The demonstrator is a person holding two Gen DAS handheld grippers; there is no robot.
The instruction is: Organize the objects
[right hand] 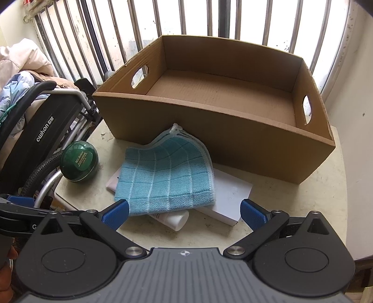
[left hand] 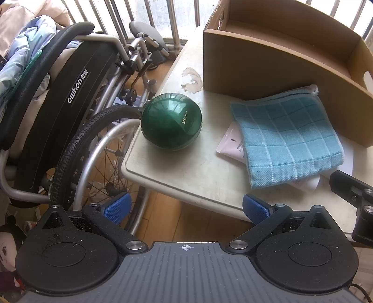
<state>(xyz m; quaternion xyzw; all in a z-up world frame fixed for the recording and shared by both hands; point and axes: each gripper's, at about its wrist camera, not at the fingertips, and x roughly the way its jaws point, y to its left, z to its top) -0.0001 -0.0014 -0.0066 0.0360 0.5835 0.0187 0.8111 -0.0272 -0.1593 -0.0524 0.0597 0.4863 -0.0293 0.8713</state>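
A folded blue checked cloth (right hand: pixel 167 179) (left hand: pixel 286 137) lies on the cream table (right hand: pixel 303 209) in front of an empty cardboard box (right hand: pixel 221 93) (left hand: pixel 279 60). Under the cloth a white tube (right hand: pixel 177 220) and a flat white box (right hand: pixel 230 198) poke out; the tube's pink flat end (left hand: pixel 229 144) shows at the cloth's left edge. A shiny green round jar (left hand: pixel 171 121) (right hand: pixel 79 162) sits at the table's left corner. My left gripper (left hand: pixel 185 207) hangs open above the table's near edge, short of the jar. My right gripper (right hand: pixel 184 211) is open just before the cloth and tube, holding nothing.
A folded wheelchair (left hand: pixel 70 111) (right hand: pixel 42 137) stands tight against the table's left side, with bedding (left hand: pixel 25 46) piled behind it. Window bars (right hand: pixel 209 21) run behind the box. A wall (right hand: pixel 349 116) closes the right side. The other gripper's black arm (left hand: pixel 354 193) shows at the right of the left wrist view.
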